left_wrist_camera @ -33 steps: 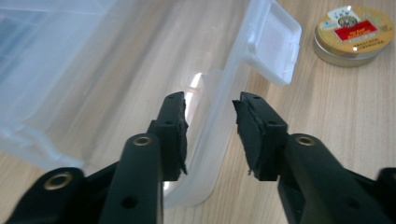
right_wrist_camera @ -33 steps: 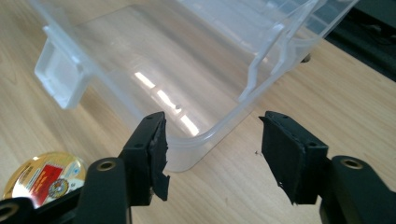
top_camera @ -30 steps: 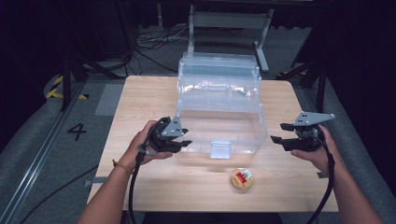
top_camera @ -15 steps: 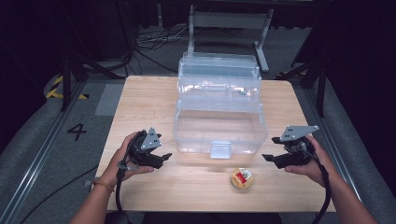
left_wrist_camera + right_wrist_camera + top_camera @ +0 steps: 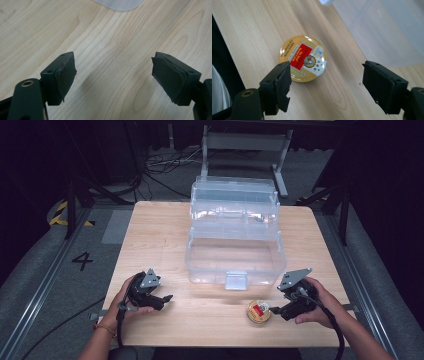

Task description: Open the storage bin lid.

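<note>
Here the small round tin (image 5: 302,58) lies flat on the surface (image 5: 160,240), just ahead of the right tool (image 5: 325,83), whose jaws stand apart; being round, it has no long axis. The left tool (image 5: 113,75), also spread and empty, is well apart. Its gold lid carries a red label, print too small to read.

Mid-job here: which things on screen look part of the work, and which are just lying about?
Likely in play:
round tin, ahead of the open right gripper
clear plastic box, lid up
open left gripper, over bare table

Just lying about:
floor cables
metal stand beyond the table
</note>
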Tool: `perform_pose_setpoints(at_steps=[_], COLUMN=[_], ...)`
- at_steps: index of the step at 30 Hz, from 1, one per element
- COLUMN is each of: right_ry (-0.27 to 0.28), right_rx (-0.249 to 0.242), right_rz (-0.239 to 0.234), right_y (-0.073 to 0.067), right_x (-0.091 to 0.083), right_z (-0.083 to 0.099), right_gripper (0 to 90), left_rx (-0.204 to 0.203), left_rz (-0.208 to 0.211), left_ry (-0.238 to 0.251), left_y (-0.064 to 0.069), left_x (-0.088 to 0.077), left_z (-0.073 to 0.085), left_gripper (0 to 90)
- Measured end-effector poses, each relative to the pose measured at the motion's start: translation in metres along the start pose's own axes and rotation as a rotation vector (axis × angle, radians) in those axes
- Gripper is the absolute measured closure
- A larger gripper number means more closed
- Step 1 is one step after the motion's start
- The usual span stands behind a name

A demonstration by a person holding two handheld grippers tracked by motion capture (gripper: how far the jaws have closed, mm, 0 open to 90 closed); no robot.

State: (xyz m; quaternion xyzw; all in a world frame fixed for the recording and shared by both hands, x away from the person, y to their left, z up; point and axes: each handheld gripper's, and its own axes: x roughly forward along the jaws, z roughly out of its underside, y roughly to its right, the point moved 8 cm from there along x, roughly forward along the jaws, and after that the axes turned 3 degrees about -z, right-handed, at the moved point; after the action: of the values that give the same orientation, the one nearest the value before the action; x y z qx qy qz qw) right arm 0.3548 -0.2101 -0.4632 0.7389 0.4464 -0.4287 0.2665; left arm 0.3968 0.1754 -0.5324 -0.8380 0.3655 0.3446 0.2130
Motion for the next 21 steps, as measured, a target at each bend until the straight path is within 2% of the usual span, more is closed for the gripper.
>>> perform_pose_setpoints(at_steps=[5, 11, 17, 21], right_ry=[-0.026, -0.059, -0.098, -0.163], right_rx=[-0.014, -0.040, -0.036, -0.046], right_rz=[-0.023, -0.051, -0.075, -0.096], right_y=[-0.009, -0.017, -0.022, -0.025], right_x=[0.009, 0.021, 0.032, 0.042], right_z=[-0.003, -0.007, -0.009, -0.007], right_gripper=[21.7, 21.3, 20.1, 19.6], left_rx=[-0.016, -0.067, -0.069, -0.071], left_rz=[0.017, 0.044, 0.043, 0.041], left_ry=[0.004, 0.018, 0.017, 0.017], left_y=[0.000, -0.001, -0.002, -0.002], left_x=[0.001, 0.003, 0.003, 0.003], left_z=[0.006, 0.011, 0.011, 0.011], left_gripper=[19.3, 18.5, 17.9, 17.8])
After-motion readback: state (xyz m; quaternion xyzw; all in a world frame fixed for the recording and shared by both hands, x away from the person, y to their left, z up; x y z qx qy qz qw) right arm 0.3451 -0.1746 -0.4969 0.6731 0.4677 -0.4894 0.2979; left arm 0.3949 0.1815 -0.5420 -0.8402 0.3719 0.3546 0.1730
